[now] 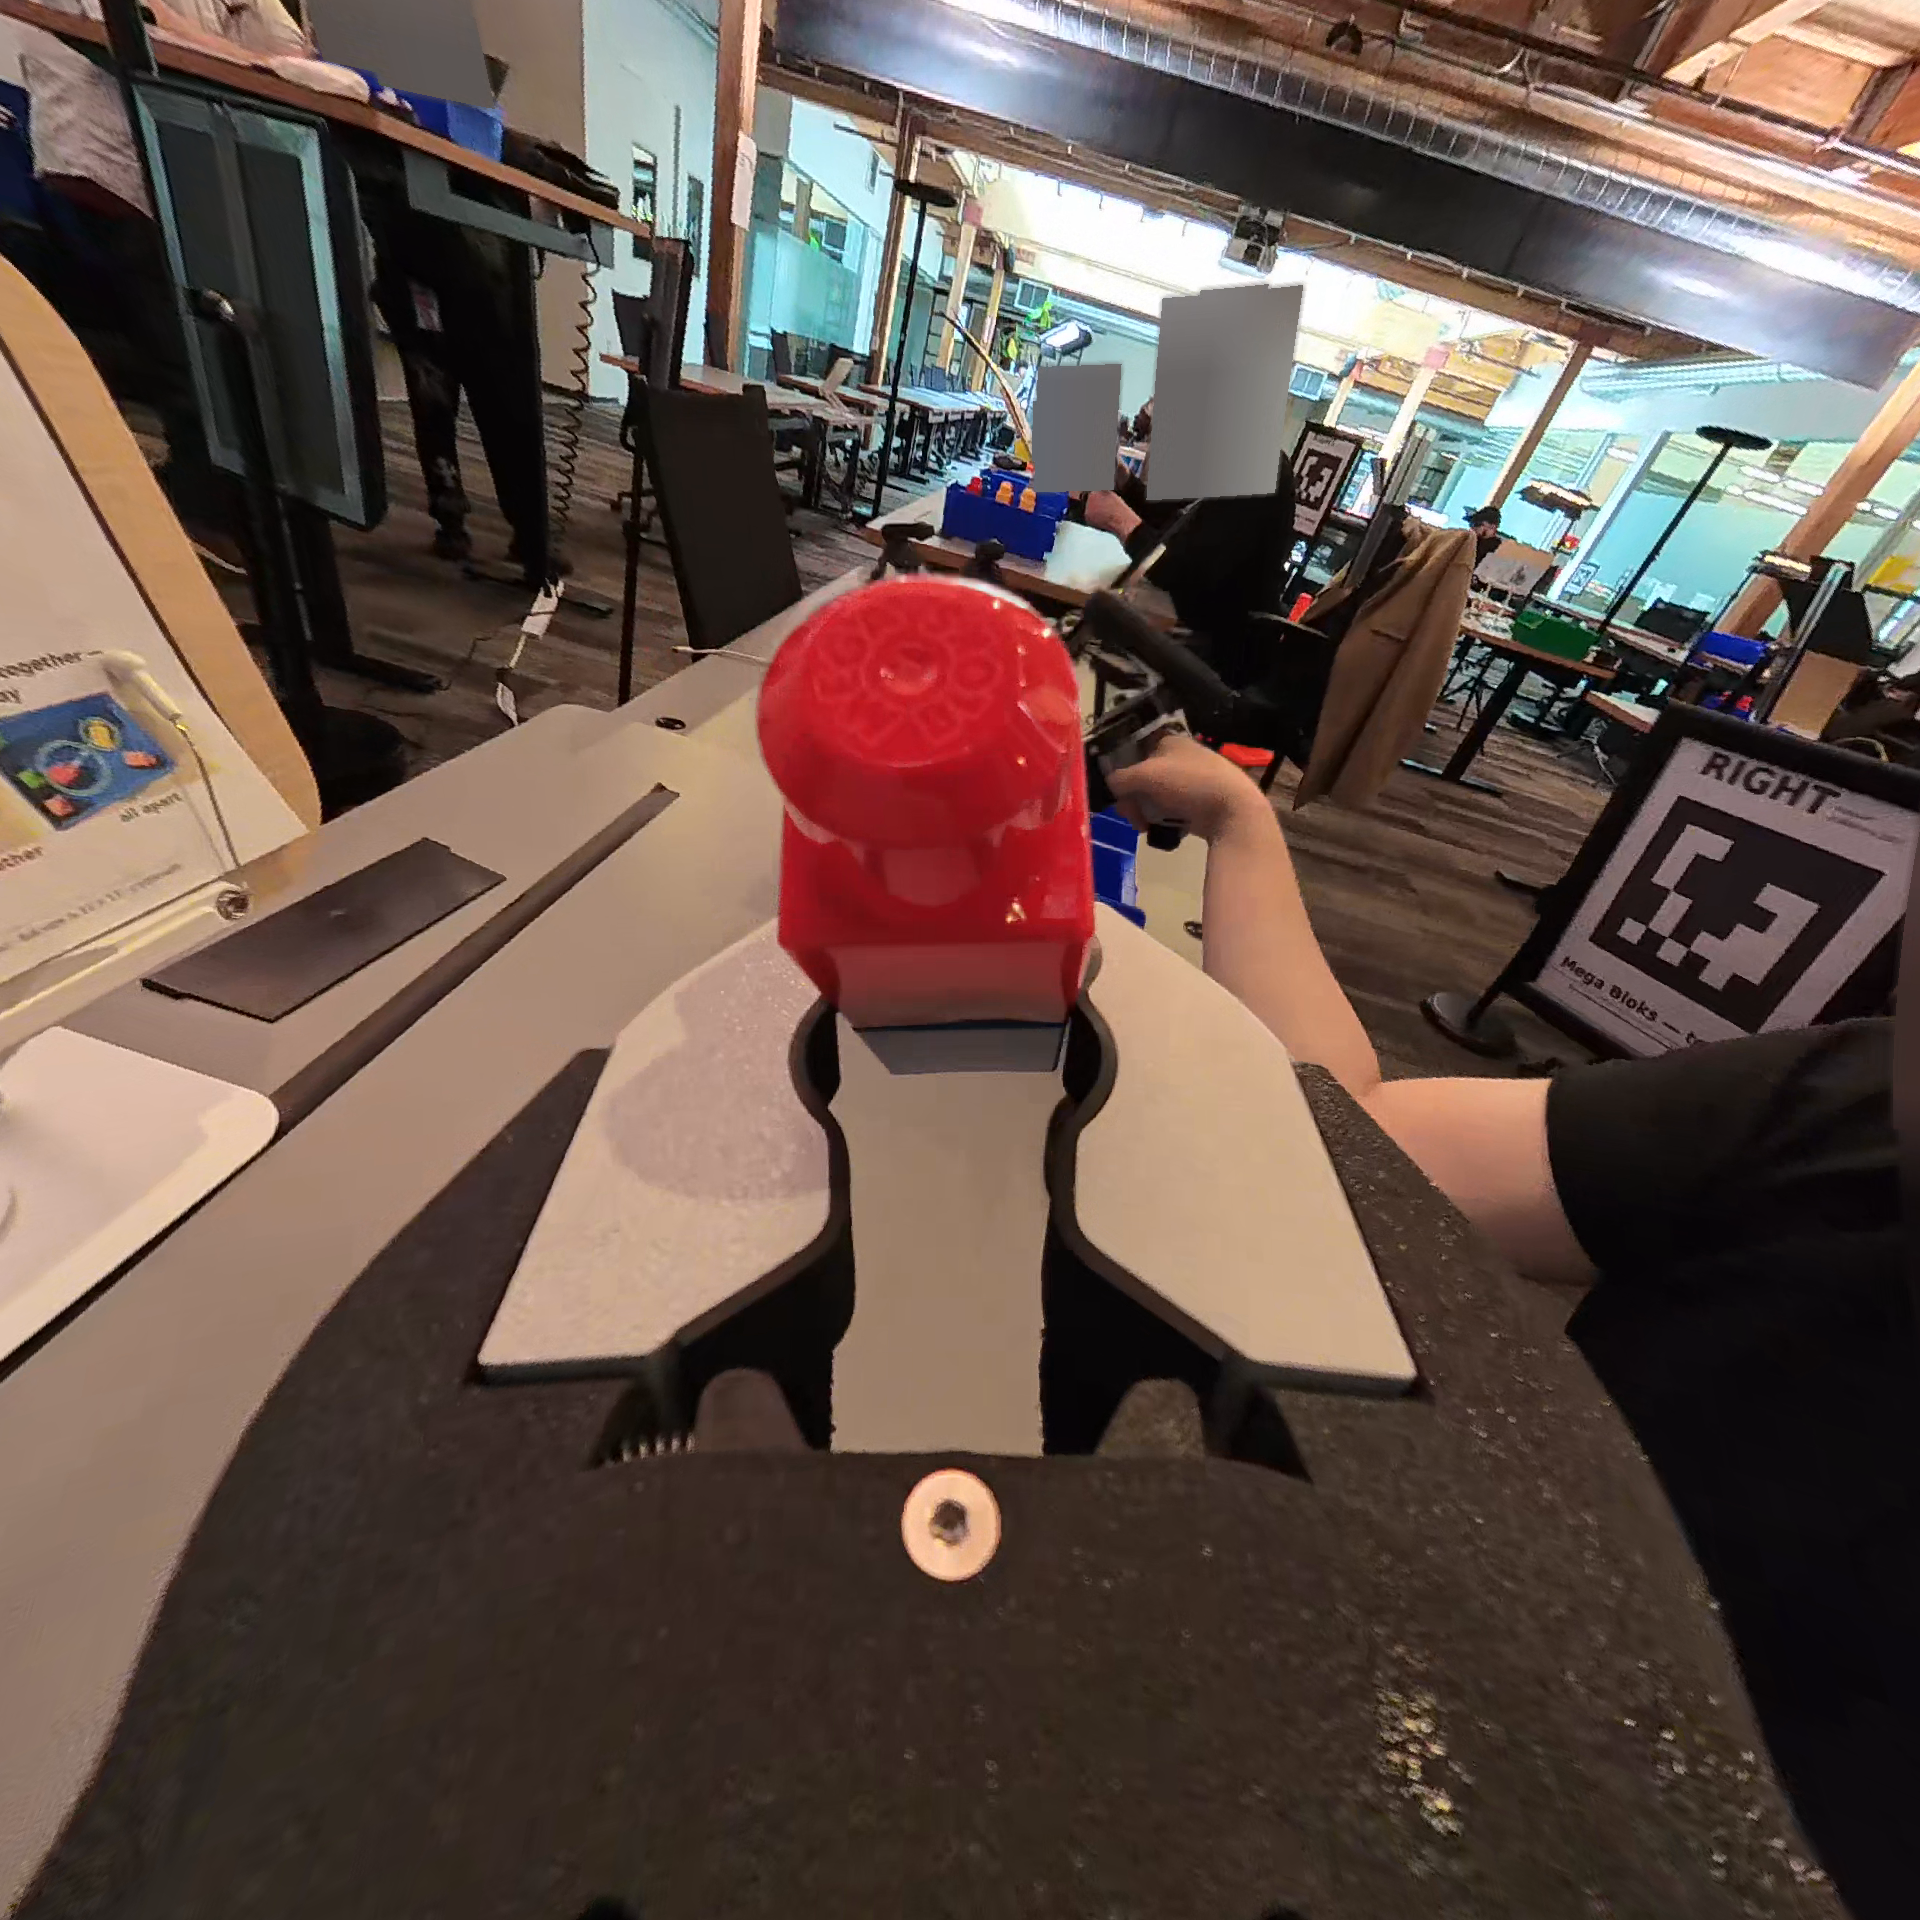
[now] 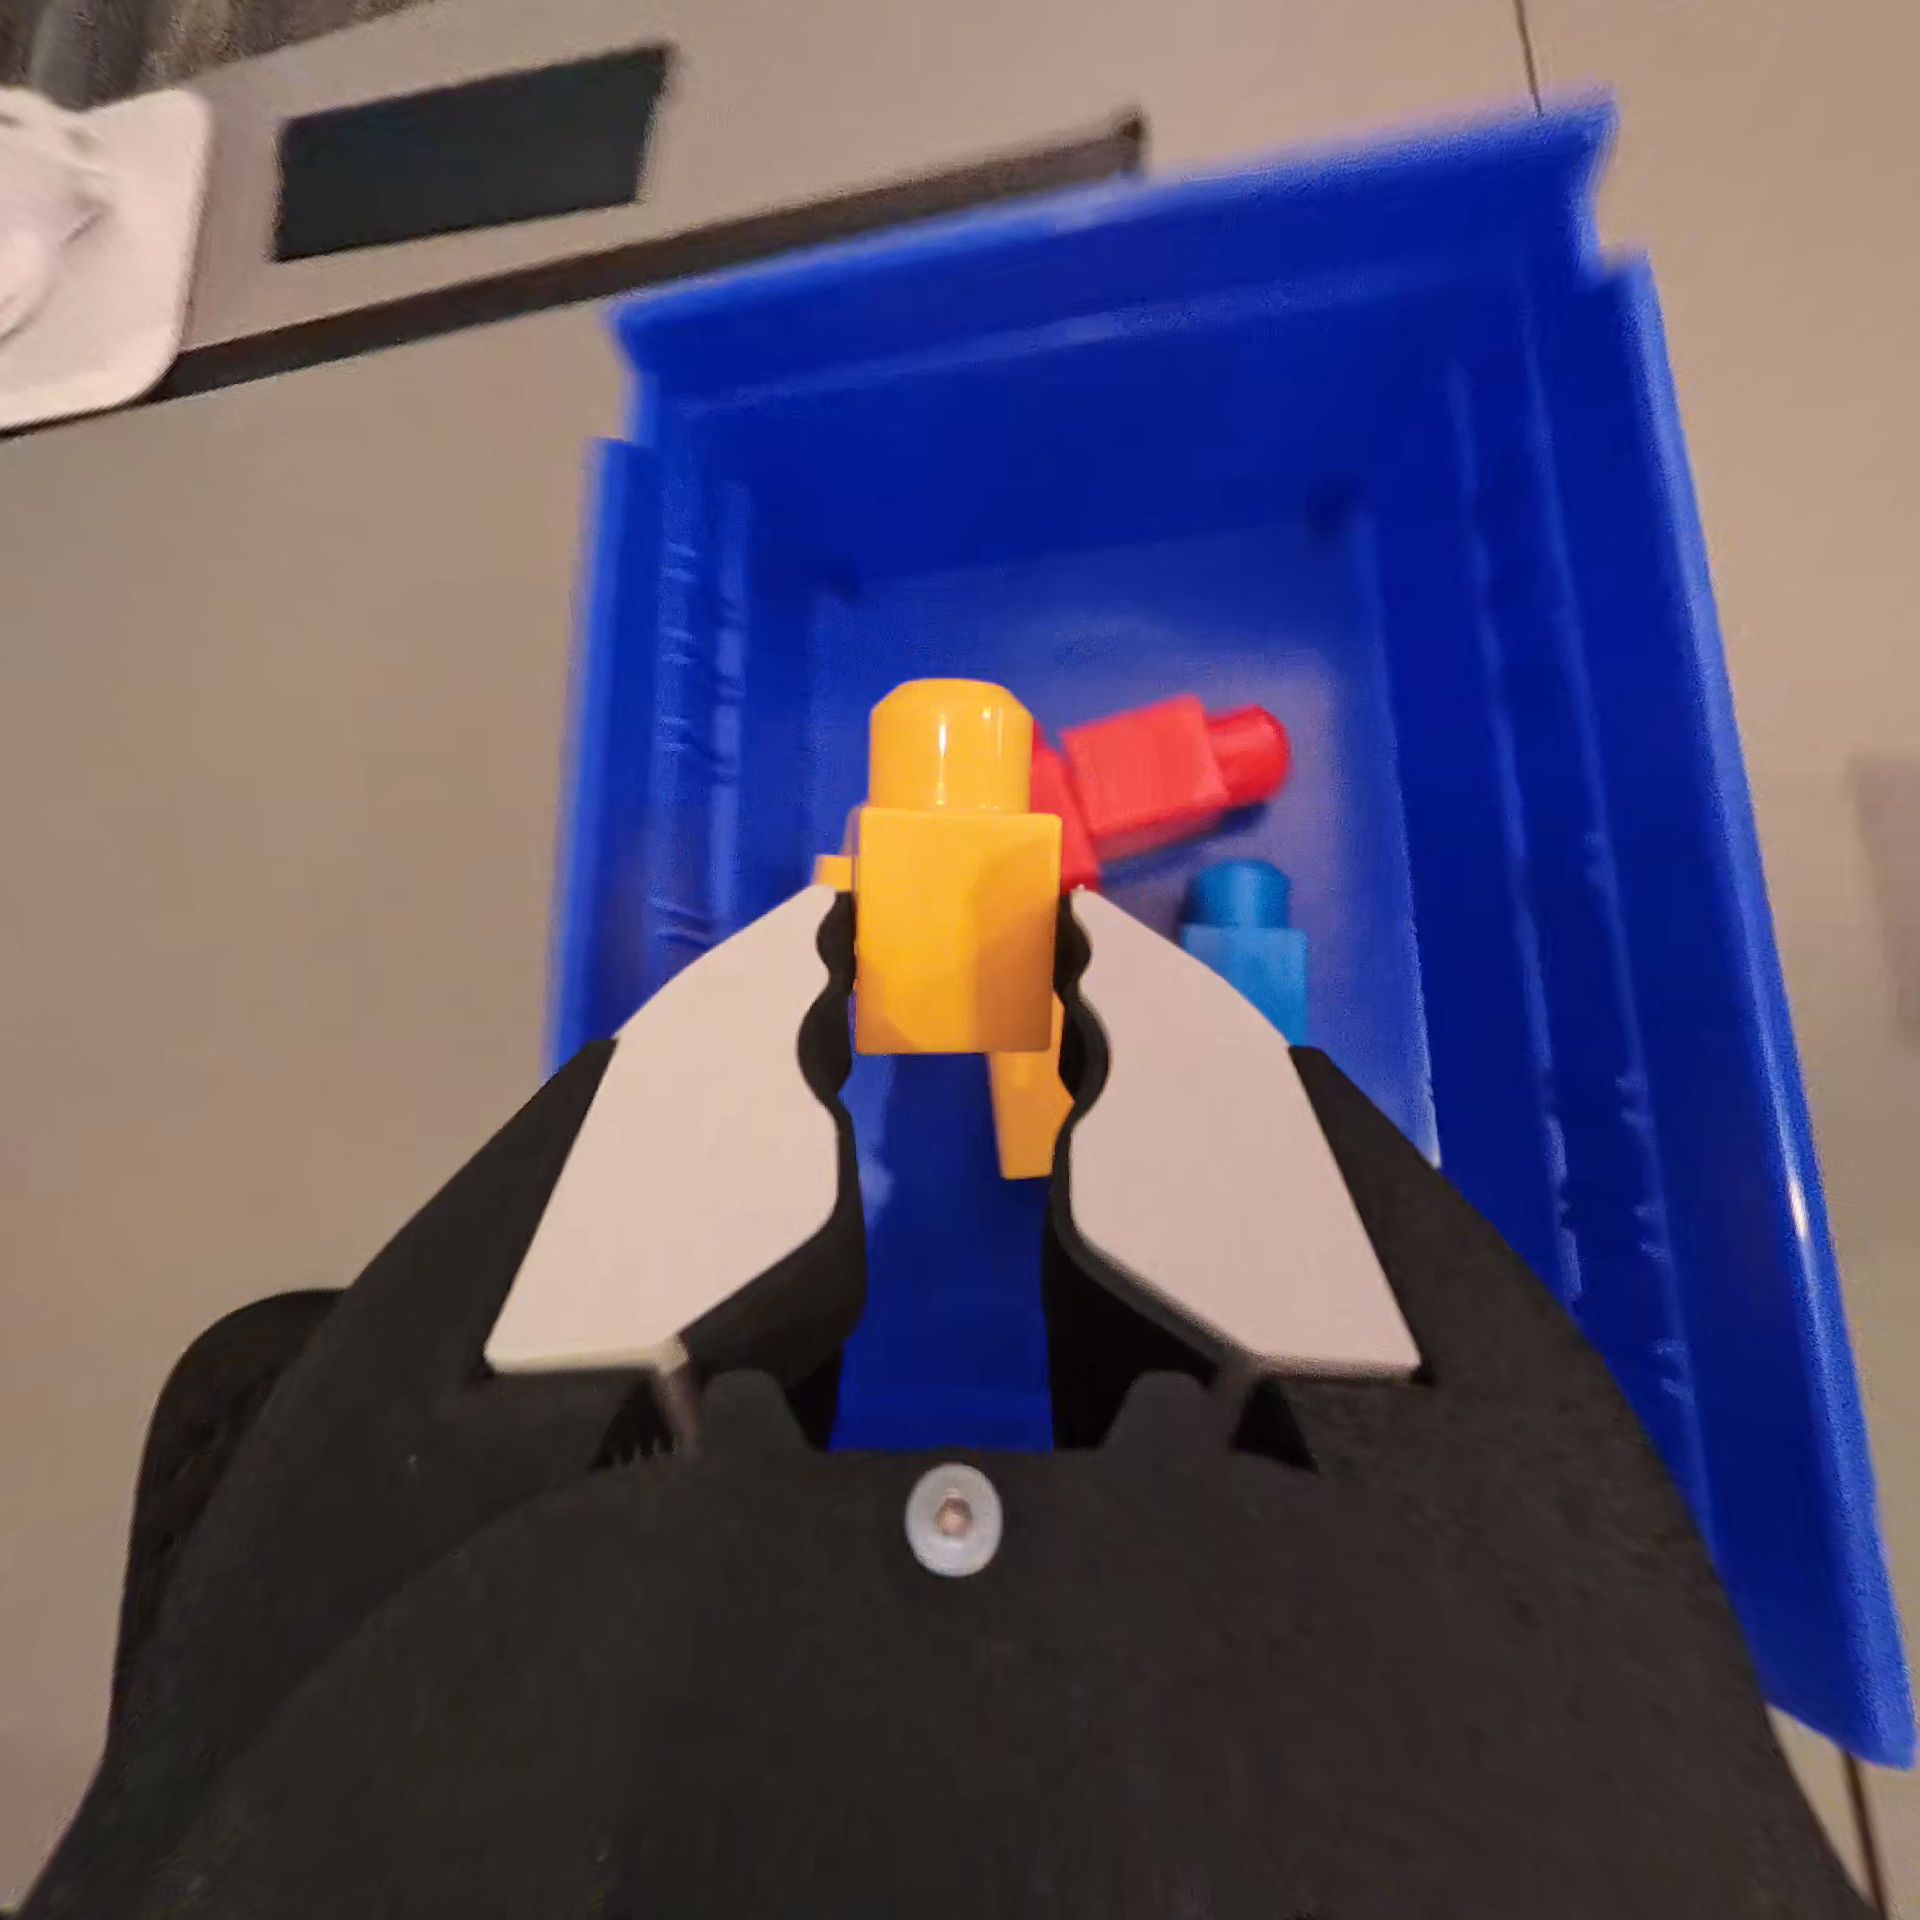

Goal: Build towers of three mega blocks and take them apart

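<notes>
In the left wrist view my left gripper (image 1: pixel 951 1003) is shut on a short stack held above the grey table (image 1: pixel 436 1091). The stack is a red mega block (image 1: pixel 925 810) with its stud facing the camera, and a blue block (image 1: pixel 966 1044) behind it between the fingers. In the right wrist view my right gripper (image 2: pixel 951 920) is shut on an orange block (image 2: pixel 951 935), stud pointing away, over an open blue bin (image 2: pixel 1091 249). A second orange piece (image 2: pixel 1023 1112) shows just below it. A red block (image 2: pixel 1153 779) and a light blue block (image 2: pixel 1247 945) lie on the bin floor.
The right gripper (image 1: pixel 1132 727) and the person's forearm (image 1: pixel 1278 935) show beyond the red block, with the blue bin (image 1: pixel 1117 862) partly hidden. An instruction card stand (image 1: pixel 94 790) and a black patch (image 1: pixel 322 925) are at left. A marker sign (image 1: pixel 1725 904) stands on the floor at right. Spacing between my two grippers at the tips: around 50 cm.
</notes>
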The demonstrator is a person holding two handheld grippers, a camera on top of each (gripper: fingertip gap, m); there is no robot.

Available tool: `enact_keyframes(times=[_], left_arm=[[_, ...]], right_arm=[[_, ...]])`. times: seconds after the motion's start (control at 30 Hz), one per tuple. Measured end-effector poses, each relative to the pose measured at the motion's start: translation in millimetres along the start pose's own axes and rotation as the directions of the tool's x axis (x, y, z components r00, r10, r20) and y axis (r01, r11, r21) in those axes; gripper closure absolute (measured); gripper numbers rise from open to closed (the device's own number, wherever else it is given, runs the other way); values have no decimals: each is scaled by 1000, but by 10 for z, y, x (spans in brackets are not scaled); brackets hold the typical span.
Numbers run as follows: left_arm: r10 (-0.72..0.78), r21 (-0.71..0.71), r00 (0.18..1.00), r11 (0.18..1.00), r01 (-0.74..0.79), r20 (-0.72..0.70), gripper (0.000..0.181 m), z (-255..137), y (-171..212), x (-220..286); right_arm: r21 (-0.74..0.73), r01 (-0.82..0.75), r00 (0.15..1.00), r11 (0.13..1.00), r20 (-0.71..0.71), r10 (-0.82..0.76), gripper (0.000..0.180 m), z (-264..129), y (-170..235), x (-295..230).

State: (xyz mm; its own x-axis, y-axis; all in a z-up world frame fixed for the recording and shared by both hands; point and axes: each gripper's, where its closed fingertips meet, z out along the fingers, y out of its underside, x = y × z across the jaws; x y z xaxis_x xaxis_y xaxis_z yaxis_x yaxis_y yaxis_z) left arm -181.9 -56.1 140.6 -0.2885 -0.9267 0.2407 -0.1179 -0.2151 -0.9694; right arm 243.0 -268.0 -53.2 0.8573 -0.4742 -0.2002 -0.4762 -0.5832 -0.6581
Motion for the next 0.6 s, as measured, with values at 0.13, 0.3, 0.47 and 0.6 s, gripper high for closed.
enact_keyframes(times=[0.13,0.3,0.47,0.6], left_arm=[[-6,-36,1000,999,5,-11,141,111,81,10],[-8,-79,1000,997,6,-17,141,220,175,24],[-15,-126,999,992,10,-32,141,351,281,49],[-10,-224,998,975,-4,-61,141,541,486,104]], right_arm=[[-23,-163,985,986,-62,161,144,302,228,441],[-15,-235,967,972,-106,232,140,377,211,526],[118,-193,974,974,-98,205,124,77,-74,422],[373,-18,995,928,94,-19,129,-392,-720,-367]])
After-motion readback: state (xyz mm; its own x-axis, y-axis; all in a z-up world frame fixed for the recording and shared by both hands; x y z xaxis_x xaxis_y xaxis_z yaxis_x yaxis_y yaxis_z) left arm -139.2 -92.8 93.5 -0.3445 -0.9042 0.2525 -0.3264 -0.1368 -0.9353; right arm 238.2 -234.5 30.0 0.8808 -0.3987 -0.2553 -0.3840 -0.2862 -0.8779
